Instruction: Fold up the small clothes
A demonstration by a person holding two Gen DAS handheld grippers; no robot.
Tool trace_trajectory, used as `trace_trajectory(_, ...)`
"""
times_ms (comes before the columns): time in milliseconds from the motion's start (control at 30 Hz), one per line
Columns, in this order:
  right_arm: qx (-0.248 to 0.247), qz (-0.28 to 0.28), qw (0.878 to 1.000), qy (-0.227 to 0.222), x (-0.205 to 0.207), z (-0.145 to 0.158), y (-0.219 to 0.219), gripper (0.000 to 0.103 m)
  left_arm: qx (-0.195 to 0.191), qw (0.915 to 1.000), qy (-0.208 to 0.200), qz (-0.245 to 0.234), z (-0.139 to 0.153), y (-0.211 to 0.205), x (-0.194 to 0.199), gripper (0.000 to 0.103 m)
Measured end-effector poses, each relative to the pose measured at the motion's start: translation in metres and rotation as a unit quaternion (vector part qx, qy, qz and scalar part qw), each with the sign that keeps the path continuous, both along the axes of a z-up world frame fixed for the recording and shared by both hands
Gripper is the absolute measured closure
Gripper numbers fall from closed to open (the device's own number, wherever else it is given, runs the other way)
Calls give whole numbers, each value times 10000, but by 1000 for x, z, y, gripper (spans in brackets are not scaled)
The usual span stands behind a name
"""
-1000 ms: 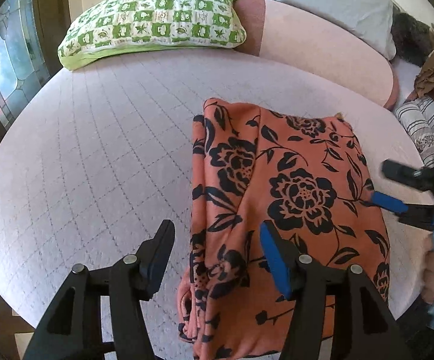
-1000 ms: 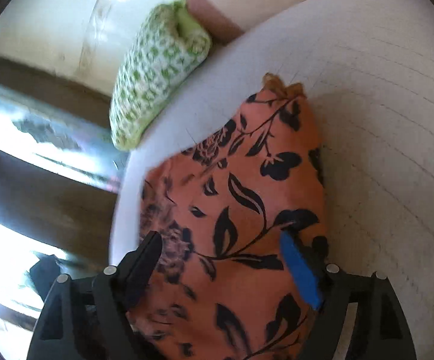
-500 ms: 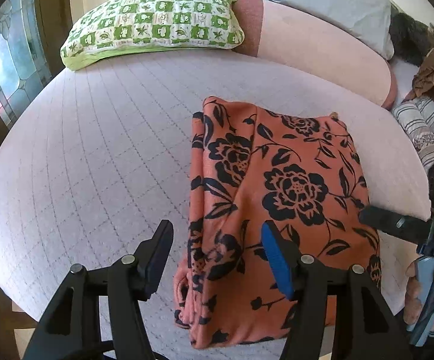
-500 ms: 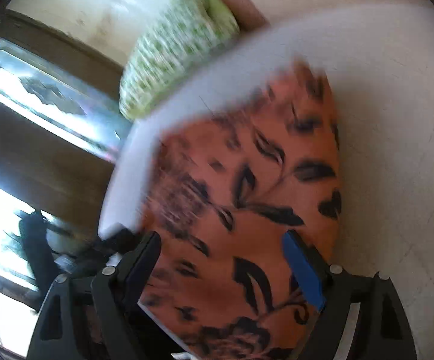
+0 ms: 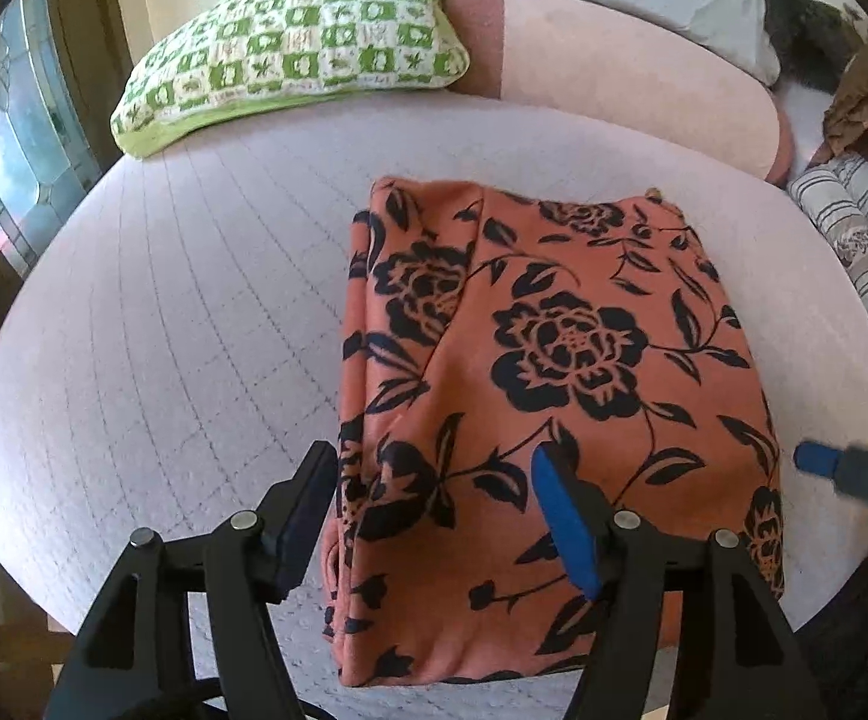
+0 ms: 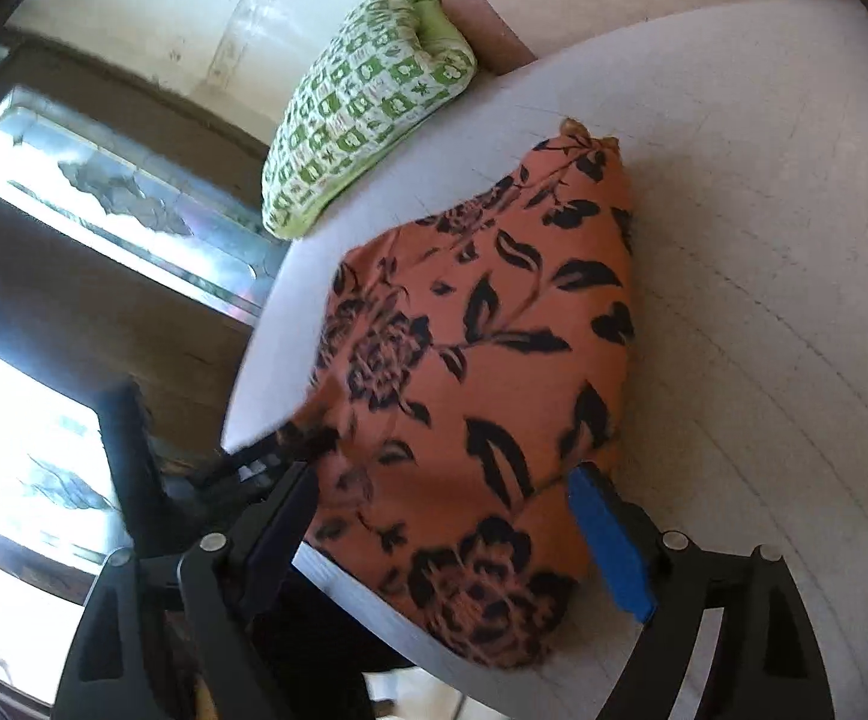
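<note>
A folded orange garment with black flowers (image 5: 553,348) lies flat on the pale quilted bed (image 5: 164,330). My left gripper (image 5: 434,462) hovers over its near left part, one finger beside the folded edge and one above the cloth. The jaws are opening and the pads press on nothing. My right gripper (image 6: 442,474) hangs over the near right end of the same garment (image 6: 481,360), jaws wide and opening, clear of the cloth. One blue fingertip (image 5: 811,457) of the right gripper shows at the right edge of the left wrist view.
A green-and-white checked pillow (image 5: 296,54) and a pink bolster (image 5: 613,72) lie along the far side of the bed. Striped cloth (image 5: 859,240) and other clothes are piled at the right. A window (image 5: 8,138) is at the left; the bed's edge runs close under both grippers.
The right gripper has drawn off the garment's right side toward its near corner and rolled. The left gripper's jaws stand slightly wider. The garment lies as before.
</note>
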State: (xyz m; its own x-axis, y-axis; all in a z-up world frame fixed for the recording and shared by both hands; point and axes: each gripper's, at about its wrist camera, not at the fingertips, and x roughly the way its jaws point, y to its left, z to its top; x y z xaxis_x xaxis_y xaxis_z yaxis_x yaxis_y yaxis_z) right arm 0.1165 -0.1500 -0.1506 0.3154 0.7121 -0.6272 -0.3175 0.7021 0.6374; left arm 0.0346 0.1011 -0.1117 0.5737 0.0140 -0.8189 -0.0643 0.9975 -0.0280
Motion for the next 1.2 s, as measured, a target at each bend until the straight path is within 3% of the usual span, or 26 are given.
trace_trajectory(300,-83,-234,9995,183,-27,-24,-29,16,-30,10000,39,-15,-4,0,-2,35)
trace_trajectory(1000,-53,-426,9988,236,-11,-15,-30,16,-291,9994,-46,163,-1,19,9,35)
trace_trajectory(1200,149,-597,9973,398,2,-18,-34,16,-321,9992,-31,226,-2,25,15,35)
